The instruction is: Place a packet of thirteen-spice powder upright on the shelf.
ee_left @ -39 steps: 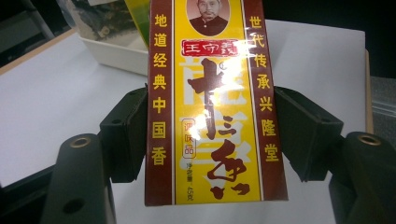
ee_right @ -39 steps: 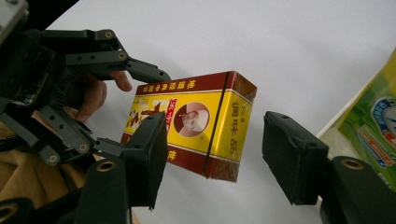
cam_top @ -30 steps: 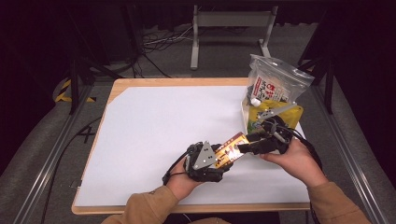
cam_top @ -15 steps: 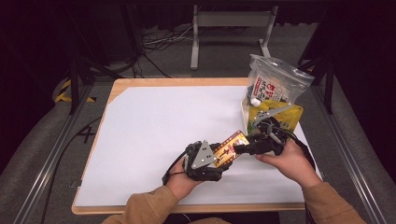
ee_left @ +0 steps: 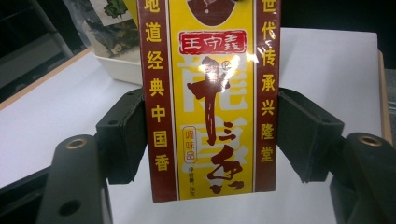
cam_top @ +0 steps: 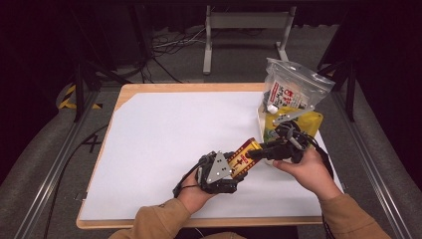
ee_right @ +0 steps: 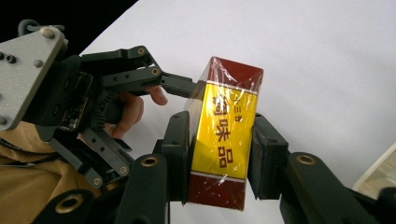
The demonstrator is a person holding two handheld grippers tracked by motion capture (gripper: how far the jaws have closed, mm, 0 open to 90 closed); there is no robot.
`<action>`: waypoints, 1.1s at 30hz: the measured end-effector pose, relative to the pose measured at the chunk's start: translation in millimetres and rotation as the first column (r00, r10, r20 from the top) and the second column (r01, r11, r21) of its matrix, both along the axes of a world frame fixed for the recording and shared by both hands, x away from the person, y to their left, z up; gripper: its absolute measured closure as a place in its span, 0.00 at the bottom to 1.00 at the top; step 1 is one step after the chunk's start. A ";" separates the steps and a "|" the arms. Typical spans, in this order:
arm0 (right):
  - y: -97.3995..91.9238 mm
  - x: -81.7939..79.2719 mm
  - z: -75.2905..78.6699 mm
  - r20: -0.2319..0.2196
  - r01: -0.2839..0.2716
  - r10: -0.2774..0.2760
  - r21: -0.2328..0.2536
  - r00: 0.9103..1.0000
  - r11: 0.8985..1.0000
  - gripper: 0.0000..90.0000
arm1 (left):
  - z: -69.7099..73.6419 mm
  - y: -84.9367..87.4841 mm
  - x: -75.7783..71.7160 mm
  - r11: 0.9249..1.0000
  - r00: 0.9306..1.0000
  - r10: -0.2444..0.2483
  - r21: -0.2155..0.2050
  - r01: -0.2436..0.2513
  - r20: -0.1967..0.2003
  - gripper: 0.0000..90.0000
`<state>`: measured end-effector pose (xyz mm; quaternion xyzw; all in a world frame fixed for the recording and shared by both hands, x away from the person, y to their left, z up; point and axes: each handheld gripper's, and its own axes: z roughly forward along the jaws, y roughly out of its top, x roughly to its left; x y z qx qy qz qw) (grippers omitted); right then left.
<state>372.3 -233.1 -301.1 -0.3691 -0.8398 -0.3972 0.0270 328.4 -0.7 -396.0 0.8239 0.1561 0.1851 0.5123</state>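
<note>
Centrally, above the white counter (cam_top: 164, 134), a red-and-yellow seasoning box (cam_top: 244, 157) is held off the surface between both tools. It is clamped by the left tool (ee_left: 212, 135), while the right tool (ee_right: 219, 154), whose jaws have just been closing, grips its other end.

A yellow box (ee_left: 212, 100) with dark red side bands is seen, printed with yellow characters on the red and dark red brush characters on the yellow; a red label with yellow characters sits near its top, and a glossy clear wrap covers it. Its end faces (ee_right: 233, 74) are dark red. The left gripper (cam_top: 239, 169) and right gripper (cam_top: 255, 154) are black, with a grey plate (cam_top: 217, 168) on the left one. The table (cam_top: 164, 144) is covered in white, edged in pale wood. At its far right corner, a clear bag (cam_top: 293, 89) printed in red and white and a yellow pouch (cam_top: 308, 122) are seen. The sleeves (cam_top: 154, 221) are tan.
</note>
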 end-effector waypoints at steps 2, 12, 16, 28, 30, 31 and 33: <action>2.0 -0.7 1.6 0.002 -0.013 0.013 0.000 1.000 1.000 0.74 | 0.9 1.6 2.8 1.000 0.999 -0.013 -0.005 0.013 -0.040 0.32; -3.1 -0.7 23.8 0.122 -0.019 0.031 -0.097 0.992 0.995 0.76 | 8.4 18.3 10.9 0.998 0.995 -0.054 -0.036 0.051 -0.080 0.21; -8.1 -0.1 32.2 0.158 -0.022 0.046 -0.151 0.986 0.988 0.76 | 12.7 31.7 13.3 0.998 0.993 -0.052 -0.042 0.048 -0.106 0.22; -18.1 7.5 54.3 0.232 -0.032 0.090 -0.241 0.969 0.970 0.76 | 16.5 67.4 15.7 0.999 0.988 -0.004 -0.051 -0.004 -0.153 0.18; -21.0 9.1 57.5 0.239 -0.028 0.090 -0.252 0.967 0.967 0.76 | 18.0 73.6 15.8 0.998 0.988 0.006 -0.055 -0.015 -0.156 0.18; -22.9 10.1 59.0 0.244 -0.026 0.090 -0.255 0.966 0.967 0.76 | 18.8 77.2 15.8 0.998 0.987 0.011 -0.060 -0.021 -0.161 0.17; -26.5 11.7 62.0 0.256 -0.025 0.096 -0.265 0.962 0.964 0.76 | 20.1 84.1 15.7 0.997 0.985 0.017 -0.067 -0.029 -0.171 0.16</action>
